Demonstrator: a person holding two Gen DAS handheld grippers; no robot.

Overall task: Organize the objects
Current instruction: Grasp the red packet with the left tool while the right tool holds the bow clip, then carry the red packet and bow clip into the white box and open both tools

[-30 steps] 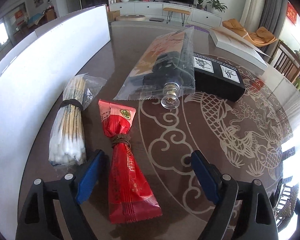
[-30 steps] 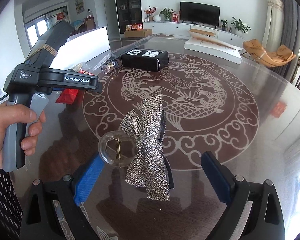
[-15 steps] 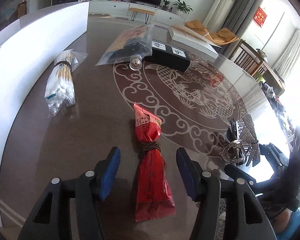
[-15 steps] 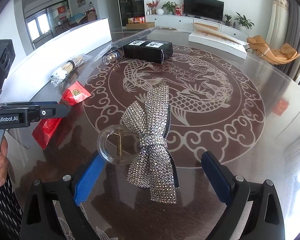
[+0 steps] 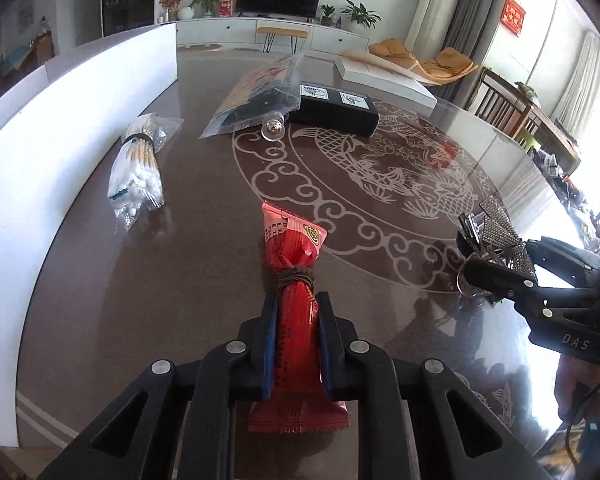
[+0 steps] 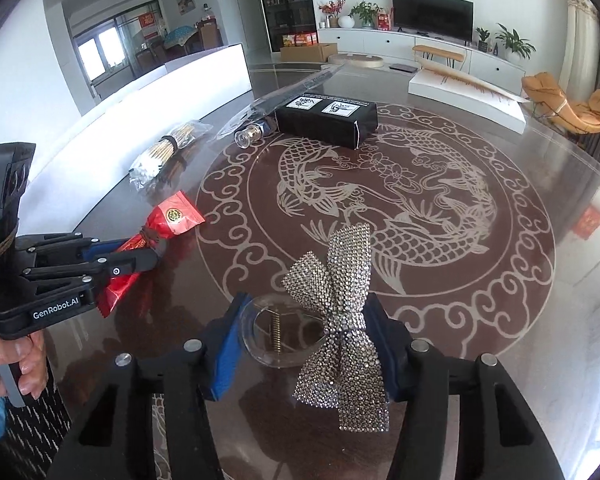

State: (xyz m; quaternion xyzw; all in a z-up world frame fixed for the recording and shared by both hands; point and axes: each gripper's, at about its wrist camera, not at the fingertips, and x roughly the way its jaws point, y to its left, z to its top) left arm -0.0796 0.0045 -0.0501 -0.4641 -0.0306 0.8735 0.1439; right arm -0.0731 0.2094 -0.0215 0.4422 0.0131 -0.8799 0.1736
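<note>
A red snack packet (image 5: 292, 248), tied round the middle with brown string, lies on the dark glass table (image 5: 180, 264). My left gripper (image 5: 297, 300) has its jaws closing, and the blue pads press both sides of the packet below the string; the right wrist view shows the same gripper (image 6: 140, 258) on the packet (image 6: 176, 216). A rhinestone bow hair clip (image 6: 340, 280) with a clear ring handle sits between the pads of my right gripper (image 6: 306, 300). Its jaws are closing too, one pad against the ring and the other against the bow.
A bundle of cotton swabs (image 5: 138, 172) in a clear bag lies to the left by a white board (image 5: 60, 120). Farther back are a clear bag with a small bottle (image 5: 260, 96), a black box (image 5: 336, 110) and a flat white box (image 5: 384, 74).
Both grippers have gone from wide open to closed in: the left onto the red packet, the right onto the bow clip. The left gripper also moved nearer the packet's tied middle.
</note>
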